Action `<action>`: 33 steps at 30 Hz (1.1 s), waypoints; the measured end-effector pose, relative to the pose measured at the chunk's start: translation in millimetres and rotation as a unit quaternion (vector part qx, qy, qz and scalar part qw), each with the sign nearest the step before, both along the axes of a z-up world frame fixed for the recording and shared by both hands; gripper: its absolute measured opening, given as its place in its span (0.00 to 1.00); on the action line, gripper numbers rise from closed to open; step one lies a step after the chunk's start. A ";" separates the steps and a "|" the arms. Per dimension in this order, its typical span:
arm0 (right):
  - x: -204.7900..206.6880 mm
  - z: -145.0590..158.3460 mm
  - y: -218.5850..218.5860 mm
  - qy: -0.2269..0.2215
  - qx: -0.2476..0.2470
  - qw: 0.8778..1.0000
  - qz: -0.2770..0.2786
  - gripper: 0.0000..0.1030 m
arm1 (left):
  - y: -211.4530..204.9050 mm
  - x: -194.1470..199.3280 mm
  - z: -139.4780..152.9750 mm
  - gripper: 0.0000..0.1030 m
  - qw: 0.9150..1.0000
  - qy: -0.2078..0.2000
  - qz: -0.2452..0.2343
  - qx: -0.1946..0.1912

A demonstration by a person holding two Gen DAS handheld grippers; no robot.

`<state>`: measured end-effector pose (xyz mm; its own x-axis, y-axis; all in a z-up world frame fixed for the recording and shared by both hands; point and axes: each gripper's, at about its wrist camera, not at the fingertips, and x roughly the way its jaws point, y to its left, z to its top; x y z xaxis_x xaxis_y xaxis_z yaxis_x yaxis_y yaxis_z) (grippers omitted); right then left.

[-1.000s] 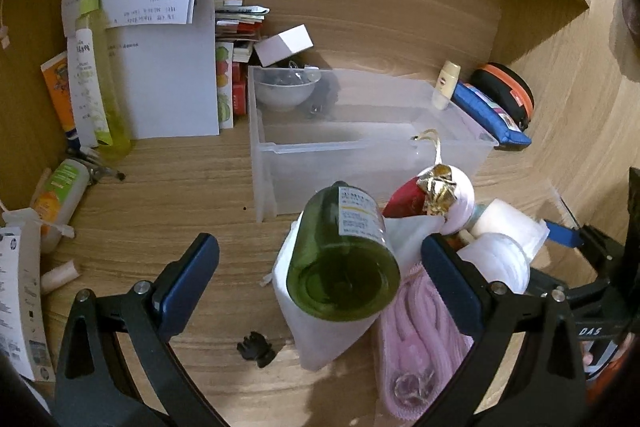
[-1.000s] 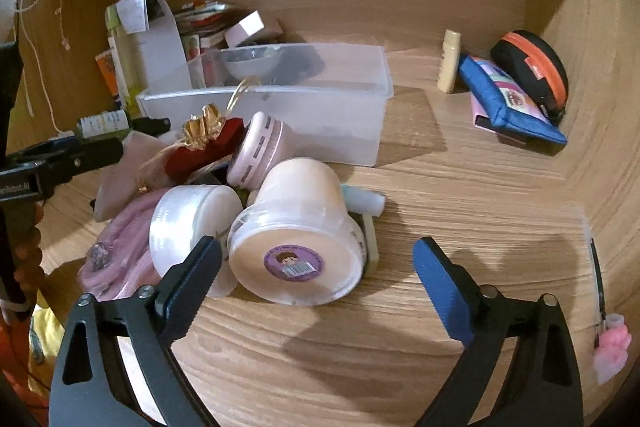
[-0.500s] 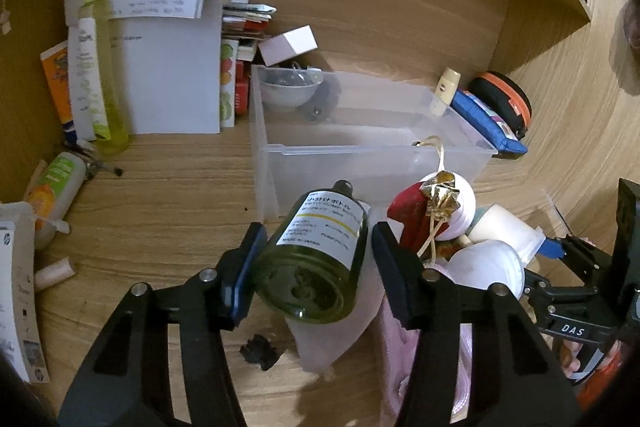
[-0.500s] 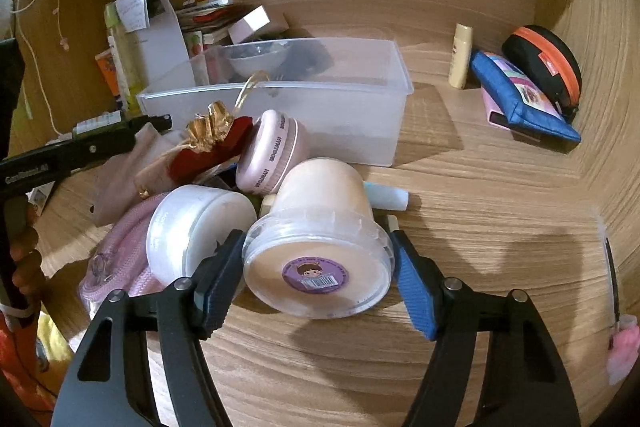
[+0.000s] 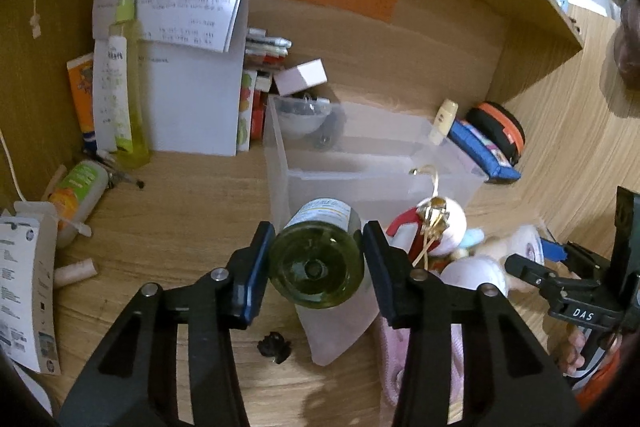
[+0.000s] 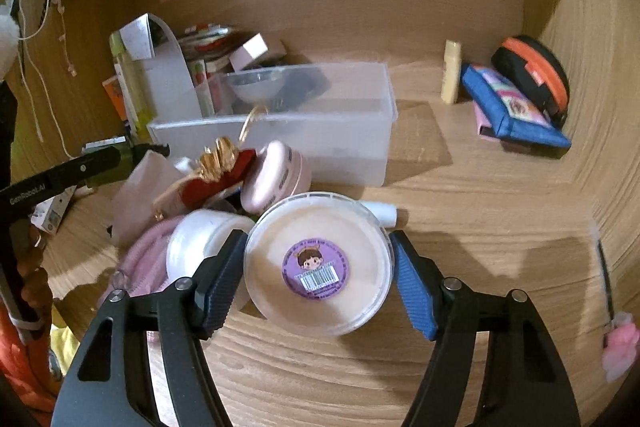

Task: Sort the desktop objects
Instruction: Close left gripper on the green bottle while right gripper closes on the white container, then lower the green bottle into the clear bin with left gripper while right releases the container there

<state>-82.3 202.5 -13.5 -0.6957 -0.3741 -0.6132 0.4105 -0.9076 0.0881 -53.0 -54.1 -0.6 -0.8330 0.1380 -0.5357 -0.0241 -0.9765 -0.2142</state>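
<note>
The left claw (image 5: 318, 261) is closing on the green bottle (image 5: 318, 259), both pads pressed against its sides; the bottle's base faces the camera and it hangs just in front of the clear bin (image 5: 360, 163), above the surface (image 5: 180, 211). The right claw (image 6: 318, 269) is clenched on the round tub (image 6: 318, 267) (purple sticker on its near face), beside the white jar (image 6: 200, 243) and pink cloth (image 6: 140, 267) in the pile, near the bin's front wall.
</note>
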 end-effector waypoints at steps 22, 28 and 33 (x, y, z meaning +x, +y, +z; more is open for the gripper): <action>-23.0 71.4 2.2 0.059 -0.024 0.998 0.020 0.66 | 0.0 -11.3 48.3 0.40 0.998 0.056 0.003 -0.014; -45.5 92.6 -6.4 0.075 -0.026 0.996 0.032 0.66 | -3.9 -33.1 65.9 0.40 0.998 0.065 0.004 -0.012; -68.5 99.5 -14.3 0.074 -0.028 0.996 0.041 0.66 | -6.5 -58.0 74.6 0.40 0.998 0.066 0.007 -0.013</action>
<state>-150.8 188.1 86.0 -0.7430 -0.4635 -0.4828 0.4951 -0.8661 0.0695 -111.0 -60.6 74.0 -0.8980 0.1135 -0.4251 -0.0367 -0.9821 -0.1849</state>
